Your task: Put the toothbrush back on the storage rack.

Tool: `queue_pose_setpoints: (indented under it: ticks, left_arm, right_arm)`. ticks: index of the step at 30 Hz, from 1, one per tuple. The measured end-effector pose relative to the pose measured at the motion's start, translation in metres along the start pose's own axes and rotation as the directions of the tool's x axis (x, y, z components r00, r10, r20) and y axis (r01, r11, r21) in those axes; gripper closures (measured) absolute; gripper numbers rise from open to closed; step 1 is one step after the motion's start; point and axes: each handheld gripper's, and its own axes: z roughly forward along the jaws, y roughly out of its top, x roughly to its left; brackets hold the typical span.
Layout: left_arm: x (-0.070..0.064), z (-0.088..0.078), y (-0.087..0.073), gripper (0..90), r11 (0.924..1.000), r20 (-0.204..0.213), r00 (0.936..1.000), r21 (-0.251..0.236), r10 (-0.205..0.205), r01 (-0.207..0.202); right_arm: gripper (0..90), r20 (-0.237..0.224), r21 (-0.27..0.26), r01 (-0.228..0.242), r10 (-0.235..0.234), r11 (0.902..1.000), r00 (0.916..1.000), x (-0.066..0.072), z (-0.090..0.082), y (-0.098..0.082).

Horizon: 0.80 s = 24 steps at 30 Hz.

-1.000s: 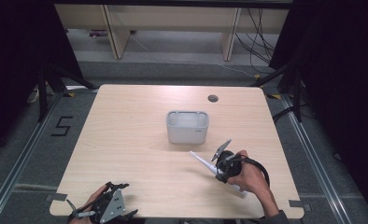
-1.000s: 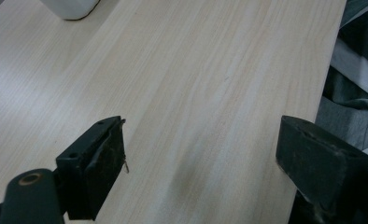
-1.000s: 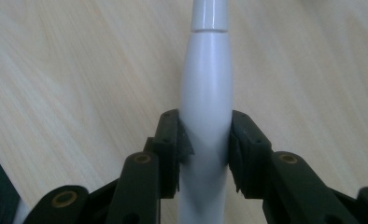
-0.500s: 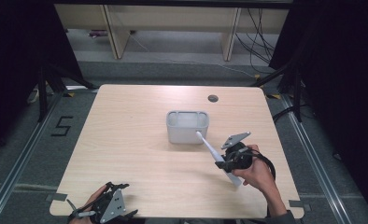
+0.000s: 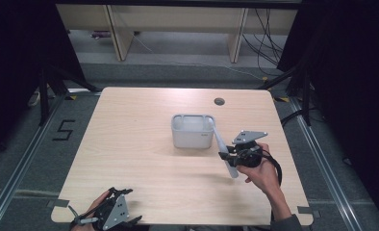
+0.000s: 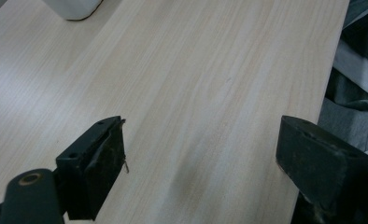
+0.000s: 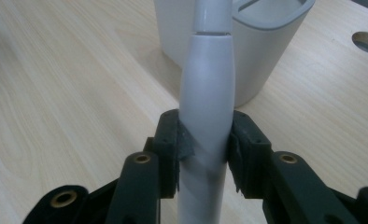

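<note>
Toothbrush (image 7: pixel 205 93) up off the table (image 5: pixel 139 144), pinched across its thick white handle by the right gripper (image 5: pixel 236 155), both jaws closed snug on either side of the barrel, and it tilts up and away so its thin neck points at the near right corner of the holder (image 5: pixel 192 131), the grey-white cup standing mid-table; whether the tip touches the rim I cannot tell. Smooth, glossy plastic, that handle, so it looks slippery and likely to swivel between flat pads if nudged; light and stiff too, nothing fragile by the look of it, though the slim neck seems the weaker part. Best grip, I judge, is right where the jaws sit now, on the fat part of the barrel. Left gripper (image 5: pixel 111 215) rests at the near left edge, jaws spread wide over bare wood, holding nothing
</note>
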Motion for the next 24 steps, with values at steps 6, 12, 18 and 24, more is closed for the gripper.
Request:
queue_pose_setpoints:
  ticks: [6, 12, 18, 24]
  left_arm:
    - [0.0, 0.0, 0.0, 15.2, 0.9999, -0.002, 1.0, 0.01, 0.001, -0.001]
    - [0.0, 0.0, 0.0, 15.1, 1.0, -0.005, 1.0, -0.003, -0.004, 0.004]
    - [0.001, -0.001, 0.0, 15.1, 1.0, -0.01, 1.0, 0.006, 0.001, -0.001]
    - [0.001, -0.001, 0.0, 15.1, 1.0, -0.007, 1.0, 0.004, 0.0, 0.0]
  right_arm:
    - [67.1, -0.022, -0.063, 0.008, -0.009, 0.998, 0.9997, 0.0, 0.0, 0.01]
    - [67.1, -0.018, -0.129, -0.009, 0.007, 0.9916, 0.9998, -0.002, 0.005, 0.021]
    - [67.1, -0.039, -0.192, -0.024, 0.016, 0.9811, 0.9991, 0.001, 0.013, 0.032]
    - [67.1, -0.038, -0.228, 0.002, -0.01, 0.9737, 0.9992, 0.001, 0.021, 0.042]
